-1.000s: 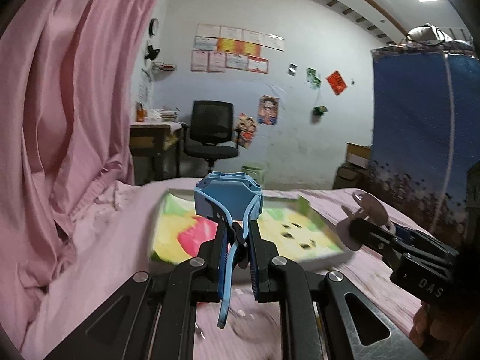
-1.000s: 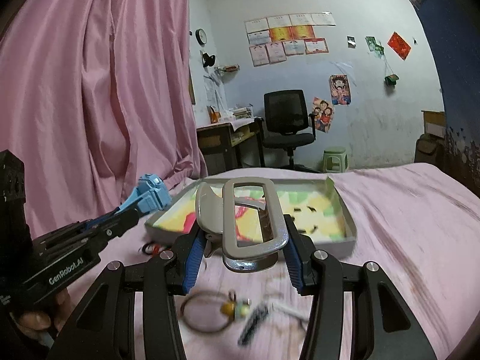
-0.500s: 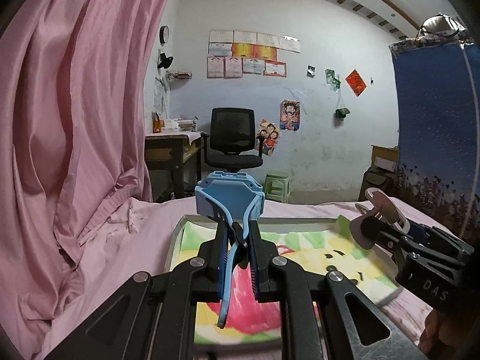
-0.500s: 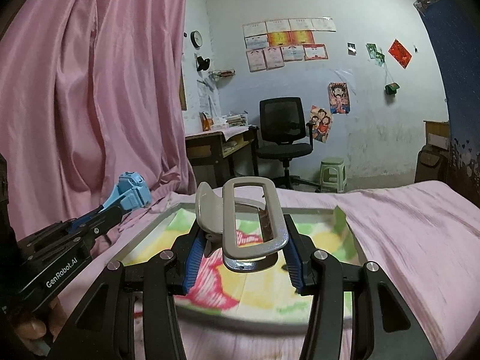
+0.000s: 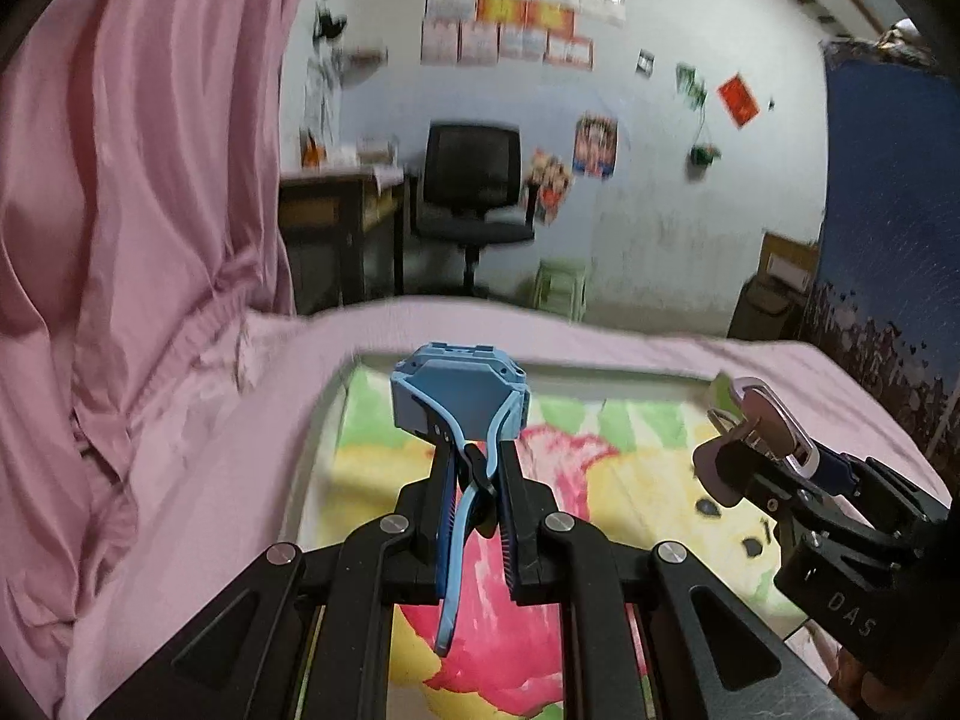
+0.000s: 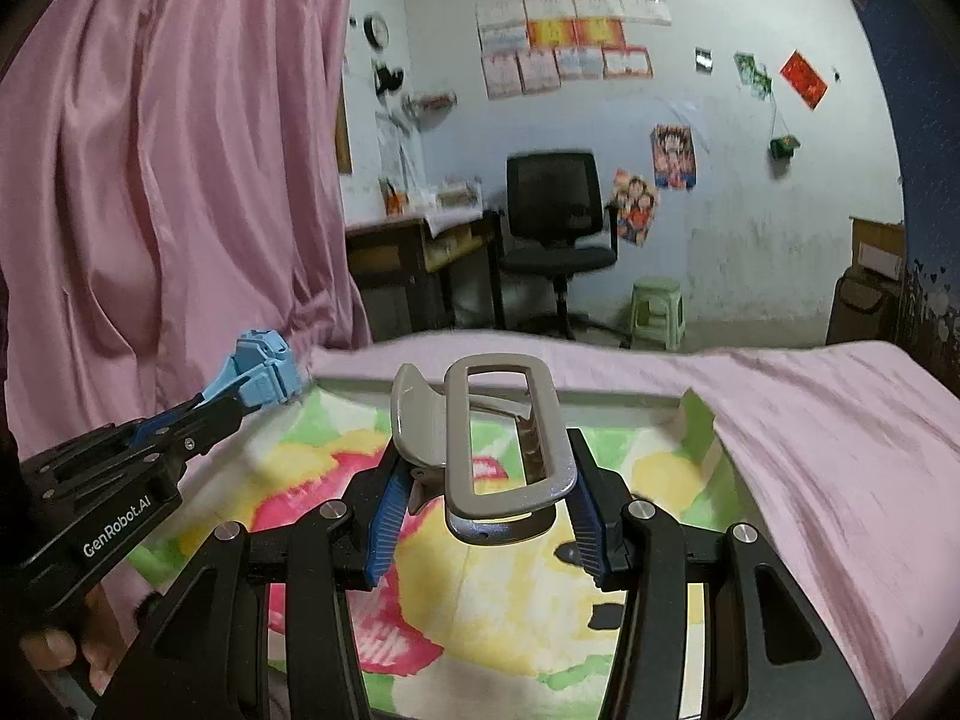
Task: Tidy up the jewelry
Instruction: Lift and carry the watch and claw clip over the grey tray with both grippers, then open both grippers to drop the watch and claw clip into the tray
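Pink bedsheet (image 5: pixel 198 480) underfoot of everything, pink curtain (image 5: pixel 138 192) hanging far left. Compared with a second back: both grippers now carried forward over the tray (image 6: pixel 708 456); loose rings and small pieces seen then on the sheet below the right gripper now out of view; tray liner, with its pink, yellow and green print, now filling the lower field of both views, against only the tray's near edge earlier. Grips unchanged across the interval. Left gripper (image 5: pixel 477 468): jaws nearly pressed together, pinching the strap of the blue watch (image 5: pixel 459 399), watch body standing up past the fingertips, loose strap end drooping between the fingers. Same watch seen from the right wrist view at far left, over the tray's left rim. Right gripper (image 6: pixel 486 480): jaws partly spread, clamped on the grey hair clip (image 6: pixel 504 438), clip upright above the tray's middle. Small dark marks on the liner at right, too blurred to identify. Beyond the bed: desk (image 6: pixel 414 246), black office chair (image 6: pixel 555 228), green stool (image 6: pixel 657 306), wall papers and posters, blue fabric (image 5: pixel 888 210) far right.
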Action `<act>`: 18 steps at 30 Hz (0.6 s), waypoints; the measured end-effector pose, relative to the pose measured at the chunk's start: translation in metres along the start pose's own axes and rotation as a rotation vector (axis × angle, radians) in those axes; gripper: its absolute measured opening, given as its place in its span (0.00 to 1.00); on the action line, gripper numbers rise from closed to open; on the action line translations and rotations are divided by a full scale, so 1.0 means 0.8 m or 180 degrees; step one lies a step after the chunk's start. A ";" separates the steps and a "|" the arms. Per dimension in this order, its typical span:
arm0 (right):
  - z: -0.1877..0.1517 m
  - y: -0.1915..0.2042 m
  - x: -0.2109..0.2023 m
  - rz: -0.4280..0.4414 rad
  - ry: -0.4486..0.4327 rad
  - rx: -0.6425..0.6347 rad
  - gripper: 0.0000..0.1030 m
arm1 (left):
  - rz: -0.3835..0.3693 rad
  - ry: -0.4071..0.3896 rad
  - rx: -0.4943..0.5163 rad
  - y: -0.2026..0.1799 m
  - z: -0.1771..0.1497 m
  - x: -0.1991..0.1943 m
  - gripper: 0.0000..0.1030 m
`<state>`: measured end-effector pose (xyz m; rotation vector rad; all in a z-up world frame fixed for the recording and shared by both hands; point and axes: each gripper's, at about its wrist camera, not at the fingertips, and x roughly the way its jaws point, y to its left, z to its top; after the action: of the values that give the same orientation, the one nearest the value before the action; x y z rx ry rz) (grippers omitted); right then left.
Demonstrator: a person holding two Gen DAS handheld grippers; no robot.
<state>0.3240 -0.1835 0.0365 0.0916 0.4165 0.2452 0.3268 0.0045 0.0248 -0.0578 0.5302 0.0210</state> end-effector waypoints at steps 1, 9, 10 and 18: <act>0.000 0.000 0.007 -0.0007 0.0073 0.0001 0.43 | -0.0003 0.0073 -0.0018 0.002 -0.001 0.004 0.12; -0.018 0.000 0.040 -0.0042 0.0684 -0.0004 0.43 | -0.0161 0.0674 -0.0054 0.006 -0.012 0.033 0.15; -0.020 0.000 0.044 -0.0038 0.0754 0.0002 0.43 | -0.0166 0.0688 -0.0033 0.004 -0.013 0.032 0.16; -0.040 0.000 0.058 0.0056 0.1094 0.0036 0.43 | -0.0287 0.0761 -0.0182 0.017 -0.019 0.026 0.22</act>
<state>0.3520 -0.1702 -0.0106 0.0642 0.7589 0.2768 0.3364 0.0176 0.0002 -0.1413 0.7655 -0.0595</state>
